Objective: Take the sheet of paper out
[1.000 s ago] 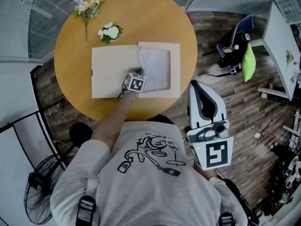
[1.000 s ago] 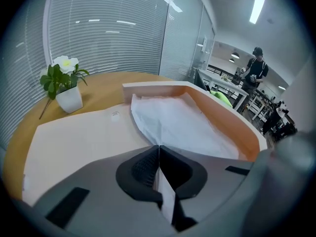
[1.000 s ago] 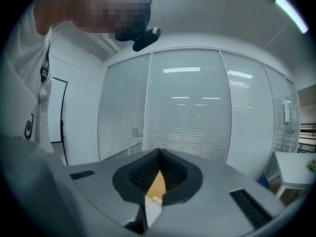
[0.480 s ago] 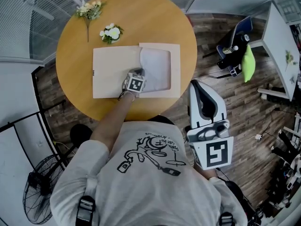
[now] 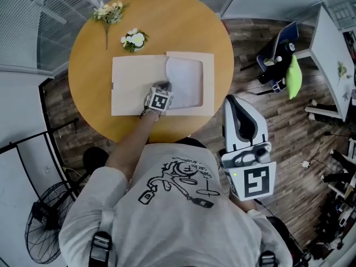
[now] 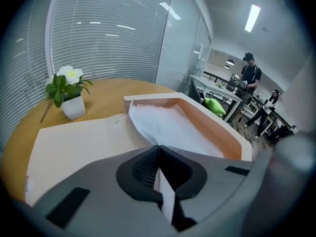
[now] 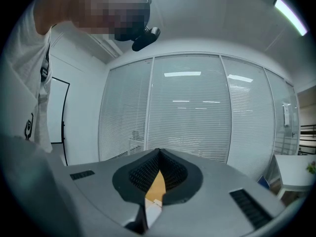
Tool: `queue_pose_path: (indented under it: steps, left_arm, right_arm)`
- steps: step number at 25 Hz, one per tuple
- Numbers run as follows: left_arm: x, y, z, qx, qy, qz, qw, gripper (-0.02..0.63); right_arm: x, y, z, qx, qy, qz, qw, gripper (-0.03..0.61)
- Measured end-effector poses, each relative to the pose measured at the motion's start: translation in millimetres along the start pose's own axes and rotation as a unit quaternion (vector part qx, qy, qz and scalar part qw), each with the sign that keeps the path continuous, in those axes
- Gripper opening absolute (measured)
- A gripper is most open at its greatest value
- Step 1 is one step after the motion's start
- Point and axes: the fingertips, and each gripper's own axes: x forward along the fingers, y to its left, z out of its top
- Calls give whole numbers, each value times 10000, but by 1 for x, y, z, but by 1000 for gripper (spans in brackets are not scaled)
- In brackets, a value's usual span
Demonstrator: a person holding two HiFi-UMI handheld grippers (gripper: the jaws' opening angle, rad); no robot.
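Observation:
A flat beige box point(image 5: 207, 85) lies open on the round wooden table point(image 5: 156, 15), its lid point(image 5: 130, 85) folded out to the left. A white sheet of paper point(image 5: 186, 79) lies inside the box. My left gripper point(image 5: 164, 86) is over the sheet's near-left corner and shut on it. In the left gripper view the paper point(image 6: 165, 125) rises in a fold up to the closed left gripper point(image 6: 159, 148), inside the box's rim point(image 6: 217, 130). My right gripper point(image 5: 236, 102) hangs off the table at the right, held level, jaws together and nothing in them.
A small white pot with flowers point(image 5: 133, 39) and a loose flower sprig point(image 5: 108, 11) sit at the table's far left. The pot point(image 6: 69, 93) stands just beyond the lid point(image 6: 84, 139). A fan point(image 5: 47, 221) is on the floor at lower left, and office chairs and desks stand to the right.
My left gripper has risen slightly, still holding the paper's corner. The right gripper has stayed where it was.

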Motion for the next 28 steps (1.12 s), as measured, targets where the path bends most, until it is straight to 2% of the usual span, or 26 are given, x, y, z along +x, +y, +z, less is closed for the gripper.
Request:
queue_pose_path:
  steps: [8, 20, 28]
  left_arm:
    - [-11, 1, 9, 43, -192, -24, 9998, 20]
    - [-33, -5, 9, -28, -136, -85, 9999, 20]
    - [-47, -11, 16, 69, -184, -123, 9997, 20]
  right_arm:
    - [-4, 4, 5, -42, -52, 25, 10000, 8]
    - [-12, 11, 11, -94, -117, 52, 9999, 8]
    - [-15, 13, 10, -95, -128, 37, 9999, 8]
